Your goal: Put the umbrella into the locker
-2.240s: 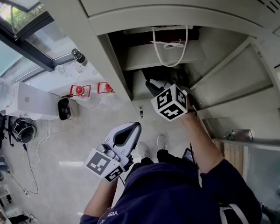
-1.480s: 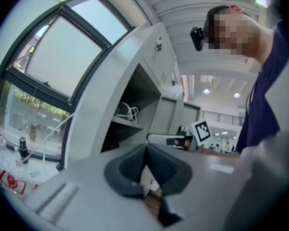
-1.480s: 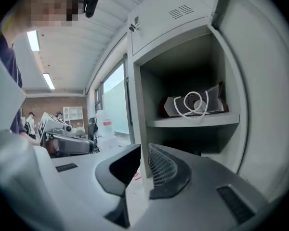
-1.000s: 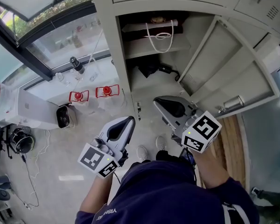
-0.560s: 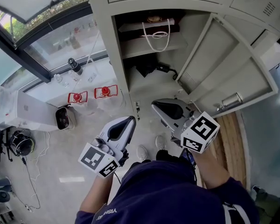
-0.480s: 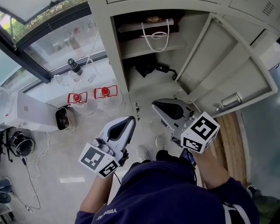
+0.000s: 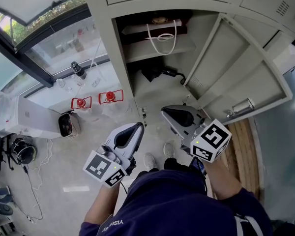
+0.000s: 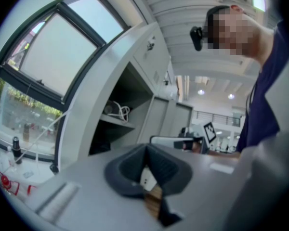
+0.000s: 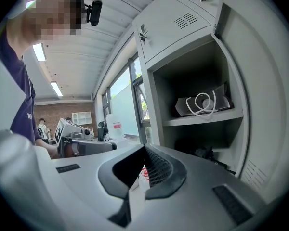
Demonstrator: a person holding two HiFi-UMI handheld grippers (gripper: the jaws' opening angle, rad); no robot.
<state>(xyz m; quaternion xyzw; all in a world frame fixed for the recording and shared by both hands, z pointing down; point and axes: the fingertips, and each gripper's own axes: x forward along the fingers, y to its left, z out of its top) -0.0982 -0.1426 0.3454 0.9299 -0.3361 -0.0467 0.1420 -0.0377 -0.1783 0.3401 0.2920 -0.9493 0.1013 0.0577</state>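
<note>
A black folded umbrella (image 7: 155,73) lies on the floor of the open locker's (image 7: 119,58) lower compartment, under the shelf. In the right gripper view the umbrella (image 9: 208,154) shows as a dark bundle at the compartment's back. My right gripper (image 7: 164,113) hangs in front of the locker, apart from the umbrella, shut with nothing in it (image 9: 144,150). My left gripper (image 7: 140,127) is beside it to the left, level, also shut and empty (image 8: 145,149).
A white bag with rope handles (image 7: 160,31) rests on the locker shelf. The locker door (image 7: 236,77) stands open to the right. Red-capped bottles (image 7: 96,98) and a white box (image 7: 27,113) sit by the window on the left.
Two seconds ago my right gripper reached inside the locker; it has drawn back out, empty. Over the last second neither gripper has visibly moved.
</note>
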